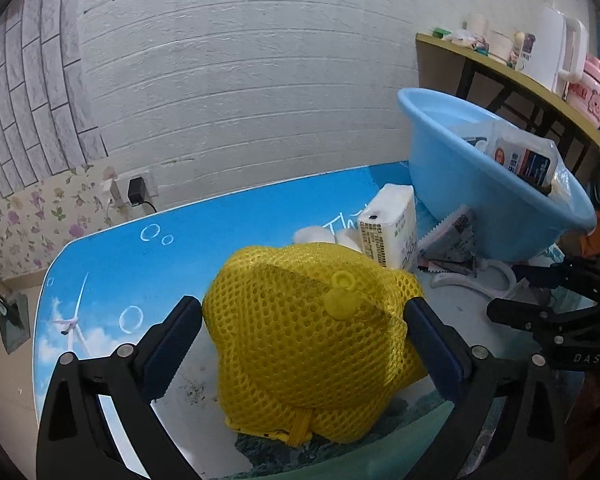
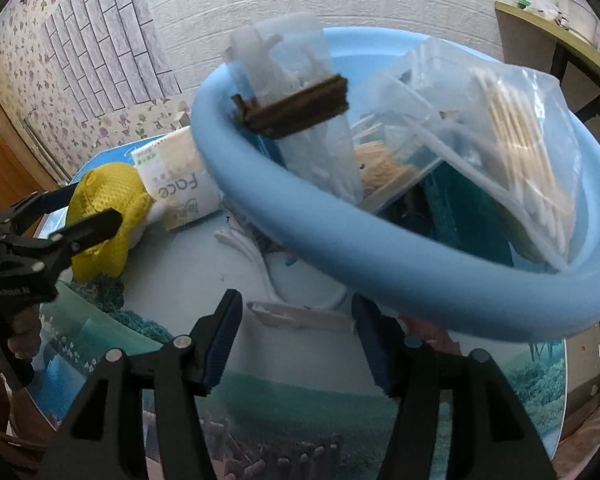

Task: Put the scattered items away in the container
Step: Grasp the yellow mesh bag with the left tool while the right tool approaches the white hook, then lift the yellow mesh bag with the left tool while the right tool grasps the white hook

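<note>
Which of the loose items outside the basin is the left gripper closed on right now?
The yellow mesh pouch: the left gripper has a pad on each side of it. The white tissue pack lies behind, untouched.

a white wall [image 1: 236,92] of embossed brick-like courses fills the back of the left wrist view. to its left runs a strip of grey tile-pattern covering [image 1: 24,92], and below that a band of floral wallpaper [image 1: 40,216]. a wall socket [image 1: 138,190] with a black plug and trailing cord sits low on the white wall, just above the far edge of the table. the table top [image 1: 108,264] carries a printed blue sky scene with bubbles and a wind turbine. at the right stands a wooden shelf [image 1: 500,68] on dark legs, crowded with a white kettle [image 1: 560,48] and a pink container [image 1: 592,88]. soft daylight falls evenly.
</note>
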